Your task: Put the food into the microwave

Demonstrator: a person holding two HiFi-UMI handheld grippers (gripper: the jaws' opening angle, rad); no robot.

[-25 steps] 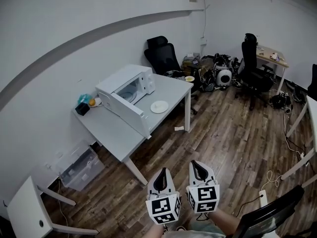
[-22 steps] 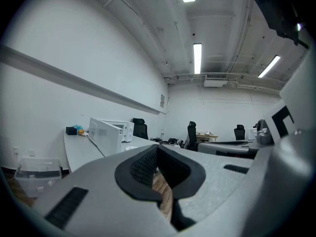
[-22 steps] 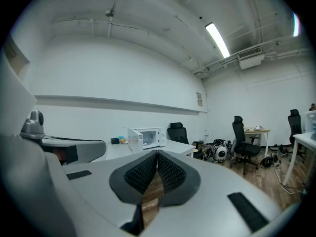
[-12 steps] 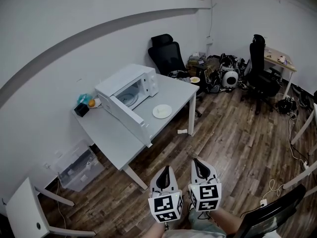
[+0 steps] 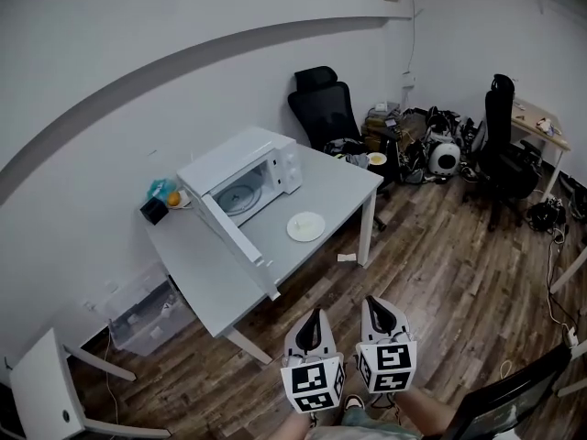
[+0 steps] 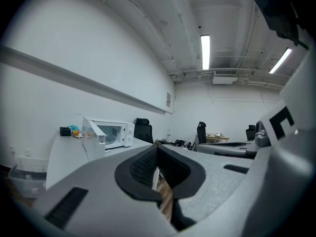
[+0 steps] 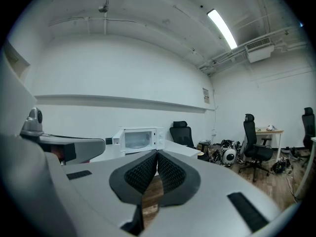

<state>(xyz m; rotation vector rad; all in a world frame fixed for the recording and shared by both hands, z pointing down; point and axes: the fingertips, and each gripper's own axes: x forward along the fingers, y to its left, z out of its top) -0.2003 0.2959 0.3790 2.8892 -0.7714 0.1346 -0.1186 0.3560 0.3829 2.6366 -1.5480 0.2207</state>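
Observation:
A white microwave (image 5: 246, 165) stands on the grey table (image 5: 339, 186) with its door (image 5: 235, 244) swung wide open and its cavity empty. A white plate (image 5: 305, 225) lies on the table in front of it, and I cannot tell what it holds. Both grippers hang side by side over the wooden floor, well short of the table. My left gripper (image 5: 315, 315) is shut and empty, and so is my right gripper (image 5: 374, 303). The microwave (image 6: 114, 132) shows far off in the left gripper view and also in the right gripper view (image 7: 140, 138).
An orange (image 5: 171, 198) and a black box (image 5: 153, 211) sit at the table's far left corner. A clear plastic bin (image 5: 147, 310) stands under the table, with a small white table (image 5: 46, 388) at lower left. Black office chairs (image 5: 326, 108) and cluttered gear (image 5: 431, 149) line the back wall.
The table and microwave have drifted right and grown slightly in the head view as I move toward them. Both grippers stay shut, side by side.

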